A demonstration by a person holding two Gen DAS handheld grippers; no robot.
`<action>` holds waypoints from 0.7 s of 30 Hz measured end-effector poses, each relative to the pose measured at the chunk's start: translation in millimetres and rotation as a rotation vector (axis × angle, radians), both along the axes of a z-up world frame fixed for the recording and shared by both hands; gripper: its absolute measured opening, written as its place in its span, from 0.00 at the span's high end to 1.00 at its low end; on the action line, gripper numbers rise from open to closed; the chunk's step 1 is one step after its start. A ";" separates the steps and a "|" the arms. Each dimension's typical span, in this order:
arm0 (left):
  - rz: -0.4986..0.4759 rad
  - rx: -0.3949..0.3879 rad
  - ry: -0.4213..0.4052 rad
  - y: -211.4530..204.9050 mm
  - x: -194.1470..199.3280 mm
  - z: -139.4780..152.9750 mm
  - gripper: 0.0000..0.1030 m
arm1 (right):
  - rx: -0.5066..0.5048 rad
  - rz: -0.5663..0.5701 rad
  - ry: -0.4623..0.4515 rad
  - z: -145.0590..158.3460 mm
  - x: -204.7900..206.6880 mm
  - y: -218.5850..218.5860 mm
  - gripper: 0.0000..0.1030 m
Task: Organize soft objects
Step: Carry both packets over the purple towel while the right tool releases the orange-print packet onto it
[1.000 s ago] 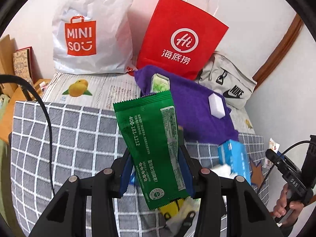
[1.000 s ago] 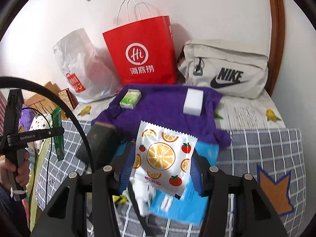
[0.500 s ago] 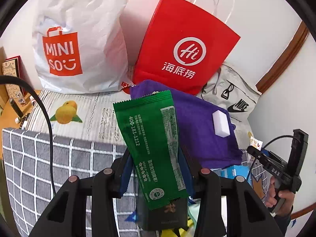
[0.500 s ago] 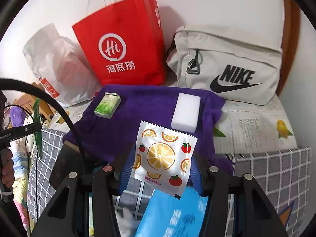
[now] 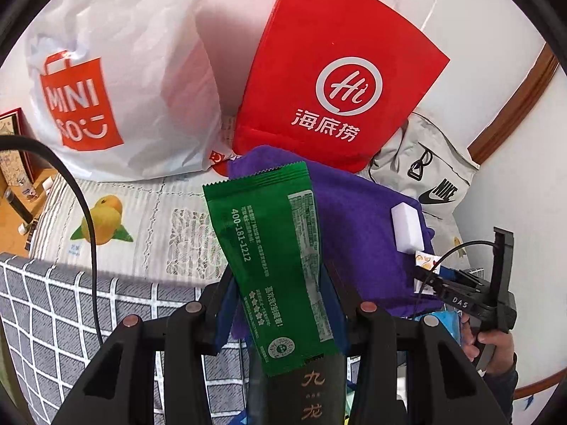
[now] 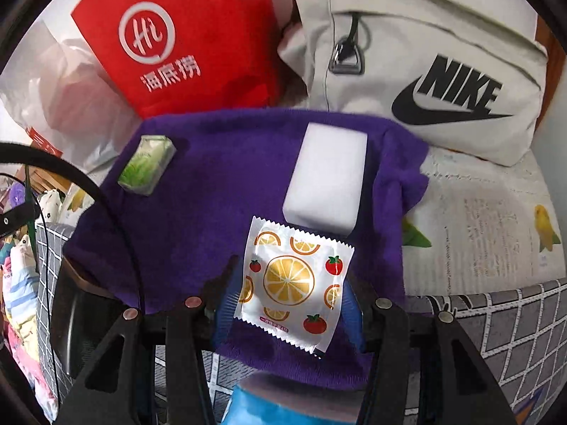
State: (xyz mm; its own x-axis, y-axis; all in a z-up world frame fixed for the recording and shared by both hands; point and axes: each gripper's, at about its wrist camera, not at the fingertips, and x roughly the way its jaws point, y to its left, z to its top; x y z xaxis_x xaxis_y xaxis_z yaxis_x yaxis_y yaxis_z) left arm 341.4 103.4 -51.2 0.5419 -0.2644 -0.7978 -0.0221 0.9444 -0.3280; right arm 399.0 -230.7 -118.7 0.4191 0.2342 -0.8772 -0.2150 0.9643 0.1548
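Left gripper: fingers pinching the lower half of a green packet, which stands upright between them, top edge tilted slightly left. A second ago the checked blanket filled the ground under this packet; now the packet hangs over the near edge of the purple cloth, with the fruit-print bedsheet to its left. A dark box with gold lettering shows just below the packet.

Right gripper: fingers pinching a white packet printed with oranges and tomatoes, held flat-faced to the camera. Earlier it hung over a blue packet and the blanket; now it sits above the near half of the purple cloth, the blue packet only at the bottom edge of view. The packet's top edge overlaps the near end of the white sponge block in the picture; contact cannot be told.

On the cloth, unchanged in place: white sponge block on the right half, small green tissue pack near the left edge.

Behind the cloth, toward the wall, all larger in both views than before: red paper bag, white plastic shopping bag to its left, beige sling bag to its right.

In the left view, far right: a hand on the other gripper's handle.
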 end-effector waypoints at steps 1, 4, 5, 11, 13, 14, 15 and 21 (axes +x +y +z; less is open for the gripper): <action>-0.003 -0.001 -0.001 -1.3 1.9 -0.6 0.59 | -0.007 0.002 0.002 -1.7 1.6 0.0 0.50; -0.011 0.001 0.002 -4.8 8.2 -2.7 0.59 | -0.029 -0.001 0.021 -7.5 8.0 0.0 0.50; -0.013 0.003 0.003 -5.6 9.5 -3.1 0.59 | -0.028 0.008 0.029 -9.2 9.5 0.8 0.50; -0.030 0.013 0.018 -11.0 20.3 -10.5 0.59 | -0.038 0.021 0.070 -17.4 15.5 2.0 0.50; -0.036 0.014 0.024 -14.1 24.8 -12.9 0.59 | -0.026 0.024 0.096 -20.5 18.2 0.4 0.50; -0.041 0.013 0.023 -15.6 26.4 -13.4 0.59 | -0.029 0.023 0.102 -21.7 19.3 -0.1 0.50; -0.045 0.014 0.021 -17.5 28.0 -14.0 0.59 | -0.035 0.025 0.107 -22.7 19.8 -0.2 0.50; -0.056 0.000 0.018 -27.1 44.1 -16.6 0.59 | -0.047 0.057 0.126 -22.9 19.2 6.0 0.40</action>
State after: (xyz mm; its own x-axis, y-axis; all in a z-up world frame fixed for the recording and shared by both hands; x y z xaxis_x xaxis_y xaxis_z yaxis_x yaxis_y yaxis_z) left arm 385.5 76.3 -67.9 0.5119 -0.2937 -0.8072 0.0255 0.9445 -0.3275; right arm 418.2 -224.6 -141.5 0.2919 0.2124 -0.9326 -0.2516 0.9577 0.1394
